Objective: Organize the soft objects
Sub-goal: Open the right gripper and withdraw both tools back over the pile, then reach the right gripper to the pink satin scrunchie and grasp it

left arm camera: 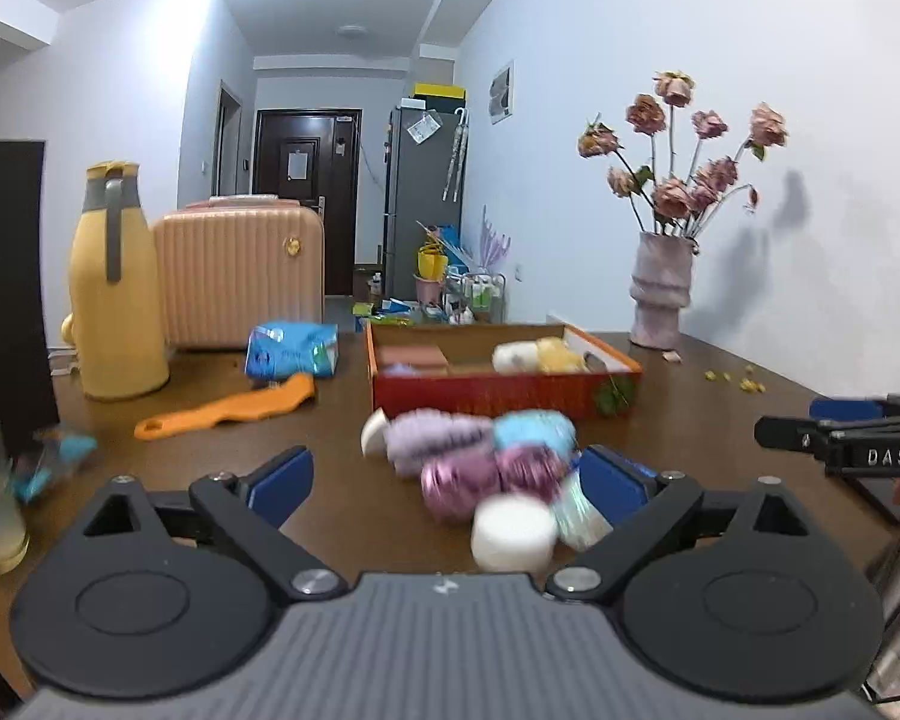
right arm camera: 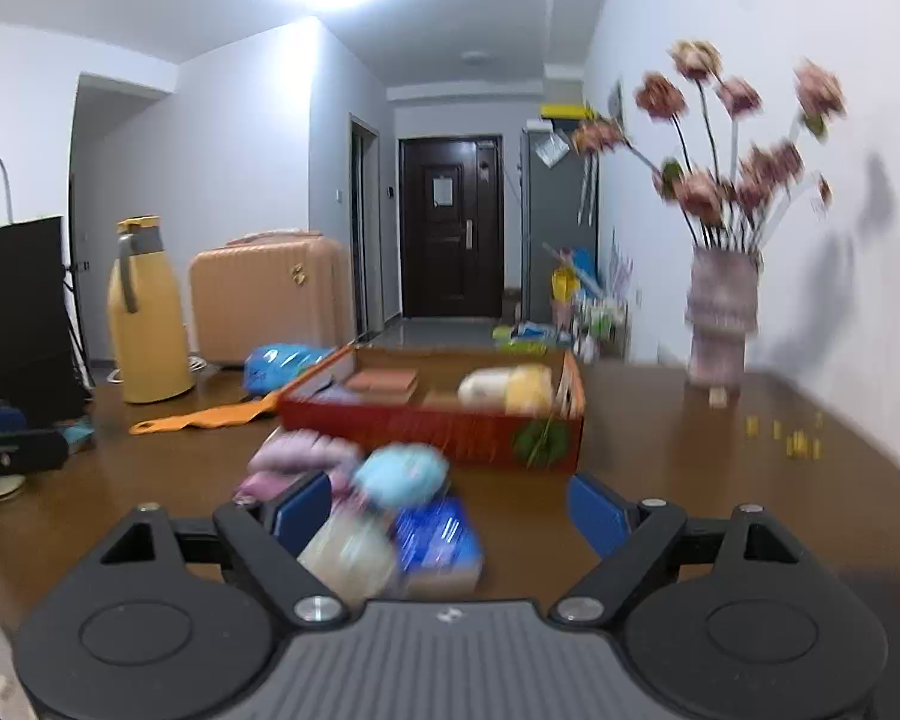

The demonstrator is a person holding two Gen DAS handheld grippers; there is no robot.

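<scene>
- Two grippers are in my control, and both have their jaws spread wide, holding nothing.
- At far left on the tabletop (left arm camera: 750,372) I see a yellow flask (left arm camera: 114,282), then an orange flat tool (left arm camera: 228,411) and a blue packet (left arm camera: 291,350).
- My left gripper (left arm camera: 447,477) looks at the pile of soft objects (left arm camera: 480,468): a lilac one, a light blue one, two shiny pink ones and a white roll. The pile lies ahead of the jaws, toward their right finger, with the white roll closest.
- Just behind the pile is the red box (left arm camera: 498,399), its long side across my view; some soft things already lie inside.
- My right gripper (right arm camera: 450,513) has pale and blue soft items between its jaws, but blur hides whether it touches them. I judge it the nearer one.
- At right stands the vase (left arm camera: 660,291) of dried roses.
- Only the letters "DAS" on the right gripper are readable, in the left view.
</scene>
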